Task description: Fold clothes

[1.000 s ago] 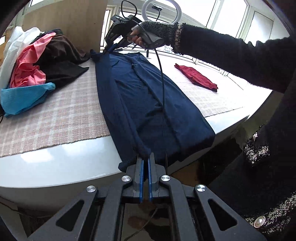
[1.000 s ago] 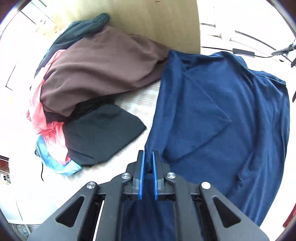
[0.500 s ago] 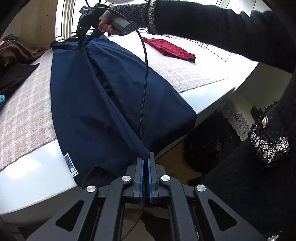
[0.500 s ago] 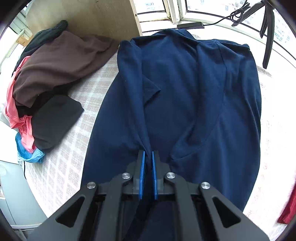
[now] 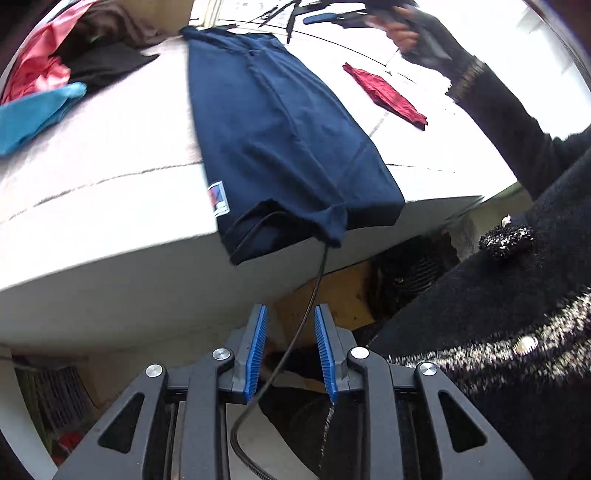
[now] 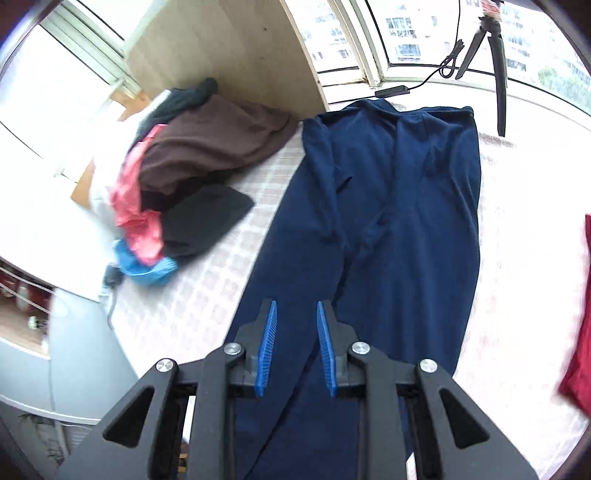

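A navy blue shirt (image 5: 280, 133) lies lengthwise on the checked table cover, both sides folded inward, its hem hanging over the near table edge. In the right wrist view the same navy shirt (image 6: 399, 221) stretches away toward the window. My left gripper (image 5: 290, 314) stands open below the table edge, short of the hem, with only a black cable (image 5: 306, 306) running between its fingers. My right gripper (image 6: 294, 310) hovers open above the shirt's near part, nothing between its blue pads. The hand (image 5: 402, 33) holding the right gripper shows at the top right of the left wrist view.
A heap of clothes (image 6: 192, 166) in brown, black, pink and light blue lies left of the shirt. A folded red garment (image 5: 384, 92) rests to the right. A tripod (image 6: 495, 55) and a cable stand by the window. The person's dark sleeve (image 5: 517, 129) fills the right.
Both grippers were shut on the shirt's edges and have opened and let go. The left gripper dropped back below the table edge; the right gripper rose above the shirt.
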The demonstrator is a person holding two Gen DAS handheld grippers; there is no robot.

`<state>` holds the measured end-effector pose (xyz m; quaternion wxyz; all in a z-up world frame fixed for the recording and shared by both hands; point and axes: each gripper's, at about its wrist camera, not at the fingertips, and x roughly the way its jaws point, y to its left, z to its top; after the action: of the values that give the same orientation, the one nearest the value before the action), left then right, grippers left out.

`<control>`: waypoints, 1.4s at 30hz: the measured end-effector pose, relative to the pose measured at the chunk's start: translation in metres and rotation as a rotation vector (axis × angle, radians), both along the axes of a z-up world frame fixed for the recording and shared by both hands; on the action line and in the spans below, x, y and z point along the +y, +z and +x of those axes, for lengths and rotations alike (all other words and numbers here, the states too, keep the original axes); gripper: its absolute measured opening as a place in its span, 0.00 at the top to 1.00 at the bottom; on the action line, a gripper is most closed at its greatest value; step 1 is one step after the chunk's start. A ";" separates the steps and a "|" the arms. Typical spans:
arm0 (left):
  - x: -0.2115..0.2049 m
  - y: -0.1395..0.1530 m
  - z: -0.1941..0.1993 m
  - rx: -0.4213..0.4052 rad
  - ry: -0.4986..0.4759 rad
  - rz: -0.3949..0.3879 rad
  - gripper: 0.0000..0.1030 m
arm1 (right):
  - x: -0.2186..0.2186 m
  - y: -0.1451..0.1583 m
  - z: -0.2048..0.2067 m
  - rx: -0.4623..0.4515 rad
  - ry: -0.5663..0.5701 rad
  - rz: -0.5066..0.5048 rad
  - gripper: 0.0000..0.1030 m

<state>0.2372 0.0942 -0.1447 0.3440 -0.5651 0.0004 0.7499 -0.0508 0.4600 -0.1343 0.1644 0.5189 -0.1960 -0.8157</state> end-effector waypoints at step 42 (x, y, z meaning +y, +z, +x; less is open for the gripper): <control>0.038 -0.022 -0.047 0.387 -0.419 -0.043 0.72 | -0.262 -0.070 0.240 0.170 0.872 0.616 0.94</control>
<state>0.1901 0.1321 -0.1669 0.4728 -0.4062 0.1989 0.7562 0.1894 0.1982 -0.2045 0.3433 0.5084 0.2998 -0.7306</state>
